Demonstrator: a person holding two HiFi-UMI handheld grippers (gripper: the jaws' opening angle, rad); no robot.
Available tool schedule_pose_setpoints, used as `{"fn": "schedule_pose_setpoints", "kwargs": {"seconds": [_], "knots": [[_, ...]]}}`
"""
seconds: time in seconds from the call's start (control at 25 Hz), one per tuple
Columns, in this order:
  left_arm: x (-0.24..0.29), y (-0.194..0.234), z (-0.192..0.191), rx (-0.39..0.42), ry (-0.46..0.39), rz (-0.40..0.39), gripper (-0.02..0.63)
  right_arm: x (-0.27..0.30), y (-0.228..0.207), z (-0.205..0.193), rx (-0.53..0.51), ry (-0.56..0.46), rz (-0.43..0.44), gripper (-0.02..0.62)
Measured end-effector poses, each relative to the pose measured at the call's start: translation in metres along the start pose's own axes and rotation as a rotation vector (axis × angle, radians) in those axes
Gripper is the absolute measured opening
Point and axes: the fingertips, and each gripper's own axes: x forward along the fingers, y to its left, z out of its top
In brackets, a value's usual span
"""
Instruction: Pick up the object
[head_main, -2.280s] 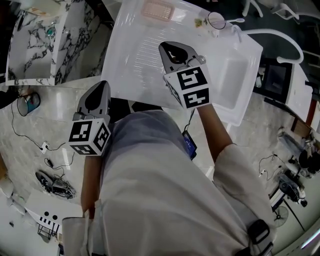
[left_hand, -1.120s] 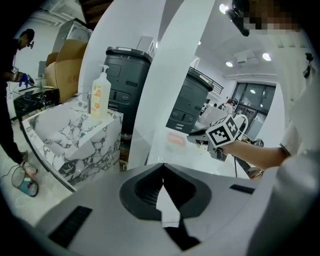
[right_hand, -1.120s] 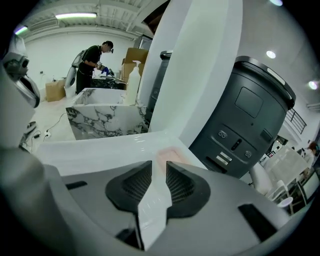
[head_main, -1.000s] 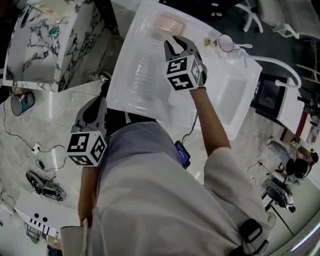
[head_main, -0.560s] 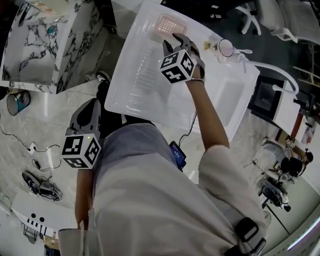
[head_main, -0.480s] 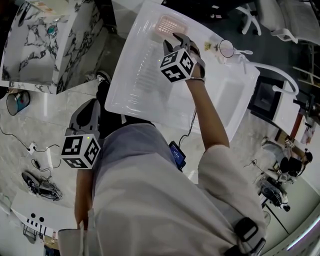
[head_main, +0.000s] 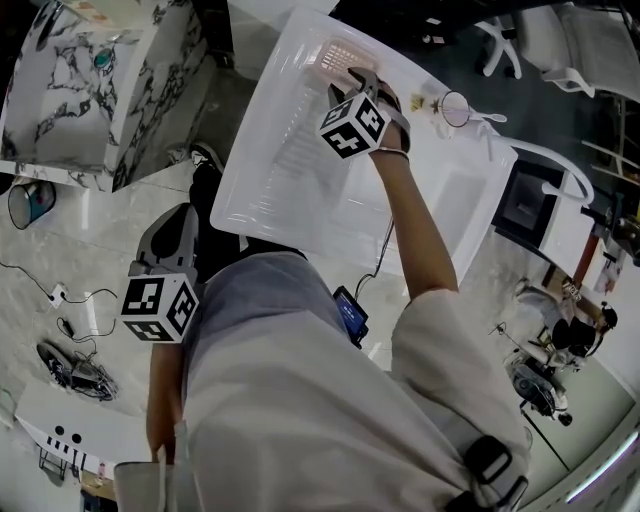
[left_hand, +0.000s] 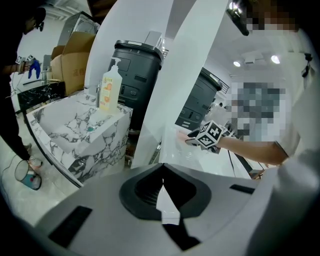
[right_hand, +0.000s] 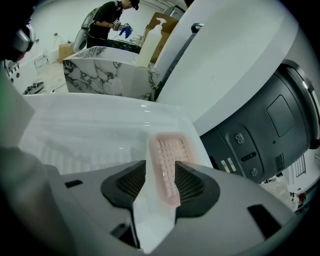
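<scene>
A pink slotted soap dish (head_main: 335, 55) lies at the far edge of the white counter (head_main: 270, 160). My right gripper (head_main: 362, 80) reaches down over it at arm's length. In the right gripper view the soap dish (right_hand: 170, 147) lies in the gap of the right gripper (right_hand: 161, 166). Its jaws have just been opening and stand apart, with the pads not pressing on the dish. My left gripper (head_main: 188, 215) hangs low beside my body, off the counter. The left gripper (left_hand: 161, 167) has its tips together with nothing between them.
A ribbed drainboard (head_main: 300, 150) and a sunken basin (head_main: 455, 195) share the counter, with a glass (head_main: 458, 108) and a curved tap (head_main: 565, 165) at the back. A marble block (head_main: 90, 80) with a soap bottle (left_hand: 107, 92) stands left. A dark machine (right_hand: 272, 125) stands behind the counter.
My right gripper has moved farther across the counter and down onto the pink dish, rolling as it went, and its jaws have spread. The left gripper has hardly shifted.
</scene>
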Motion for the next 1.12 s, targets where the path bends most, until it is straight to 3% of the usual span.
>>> {"fn": "schedule_pose_setpoints", "kwargs": {"seconds": [0.68, 1.12], "knots": [[0.005, 0.006, -0.001, -0.004, 0.019, 0.004, 0.002, 0.031, 0.0, -0.01, -0.105, 0.075, -0.01, 0.218], [0.009, 0.003, 0.0, 0.009, 0.03, -0.003, 0.002, 0.034, -0.004, -0.009, -0.16, 0.071, -0.067, 0.224]]}}
